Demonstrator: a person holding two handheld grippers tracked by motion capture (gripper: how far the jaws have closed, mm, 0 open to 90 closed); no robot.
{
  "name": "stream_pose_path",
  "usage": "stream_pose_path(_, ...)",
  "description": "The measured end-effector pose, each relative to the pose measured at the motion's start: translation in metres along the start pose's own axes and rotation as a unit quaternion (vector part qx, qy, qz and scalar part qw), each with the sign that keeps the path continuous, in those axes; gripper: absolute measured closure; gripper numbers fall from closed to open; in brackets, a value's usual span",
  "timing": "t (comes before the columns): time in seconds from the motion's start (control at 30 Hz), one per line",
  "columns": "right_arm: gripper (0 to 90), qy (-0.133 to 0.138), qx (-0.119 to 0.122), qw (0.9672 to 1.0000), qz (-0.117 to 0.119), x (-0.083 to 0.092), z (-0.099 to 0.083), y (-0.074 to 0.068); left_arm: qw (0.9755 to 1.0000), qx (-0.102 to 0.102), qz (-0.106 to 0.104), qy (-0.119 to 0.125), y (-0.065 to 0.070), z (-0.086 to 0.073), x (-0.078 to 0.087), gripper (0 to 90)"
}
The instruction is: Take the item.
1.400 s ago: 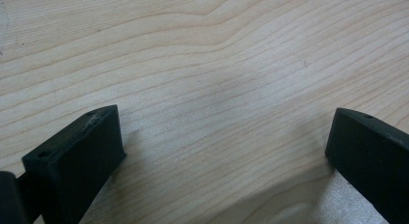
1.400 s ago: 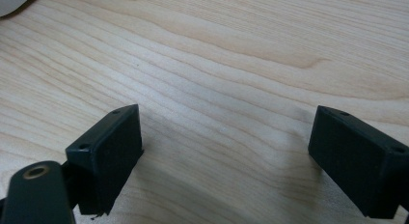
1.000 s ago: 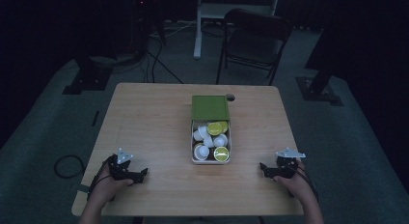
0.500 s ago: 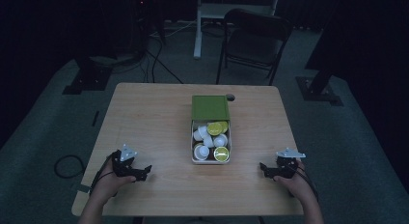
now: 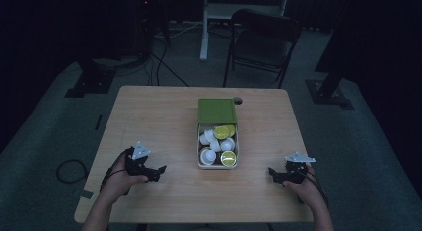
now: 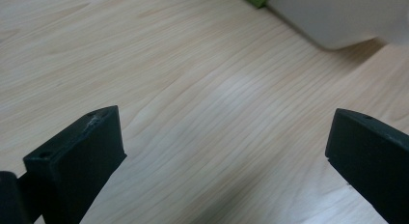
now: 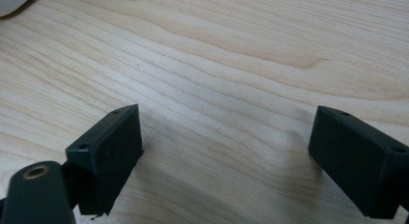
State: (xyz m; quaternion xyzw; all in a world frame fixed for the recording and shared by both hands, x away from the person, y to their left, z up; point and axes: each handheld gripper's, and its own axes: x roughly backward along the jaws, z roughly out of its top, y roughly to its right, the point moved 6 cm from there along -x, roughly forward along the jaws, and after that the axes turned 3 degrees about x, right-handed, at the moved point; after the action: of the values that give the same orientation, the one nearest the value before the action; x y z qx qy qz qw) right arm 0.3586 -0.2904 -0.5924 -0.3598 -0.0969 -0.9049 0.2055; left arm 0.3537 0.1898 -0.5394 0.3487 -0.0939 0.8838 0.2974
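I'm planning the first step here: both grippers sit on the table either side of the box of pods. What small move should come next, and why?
Probably move the left gripper right and forward toward the box. Its jaws are wide open with only bare table between them, and the box's near corner lies just ahead in its view. The right gripper, also open, holds nothing.

your left gripper (image 5: 160, 170) and right gripper (image 5: 272, 172) are matte black, each topped by a grey three-cornered plate and trailing a thin black cable back along your forearm. up close, the jaws are blocky rectangular pads with a small round hole near each top edge; your forearms are bare, no sleeves
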Motion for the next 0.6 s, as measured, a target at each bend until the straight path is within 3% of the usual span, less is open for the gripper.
stream_pose_path(0.1, 11.1, 0.000, 0.000, 1.0000, 0.000, 0.000, 0.000, 0.000, 0.9999, -0.004, -0.010, 0.003, 0.005, 0.006, -0.003, 0.3)
stream_pose_path(0.2, 11.1, 0.000, 0.000, 1.0000, 0.000, 0.000, 0.000, 0.000, 0.9997, -0.024, -0.010, -0.003, 0.010, 0.010, -0.007, 0.3)
stream_pose_path(0.37, 11.1, 0.000, 0.000, 1.0000, 0.000, 0.000, 0.000, 0.000, 0.9992, -0.032, -0.024, 0.006, 0.020, 0.021, -0.007, 0.3)
stream_pose_path(0.47, 11.1, 0.000, 0.000, 1.0000, 0.000, 0.000, 0.000, 0.000, 0.9980, -0.049, -0.037, 0.016, 0.031, 0.037, -0.005, 0.3)
stream_pose_path(0.6, 11.1, 0.000, 0.000, 1.0000, 0.000, 0.000, 0.000, 0.000, 0.9968, -0.054, -0.052, 0.029, 0.041, 0.052, -0.003, 0.3)
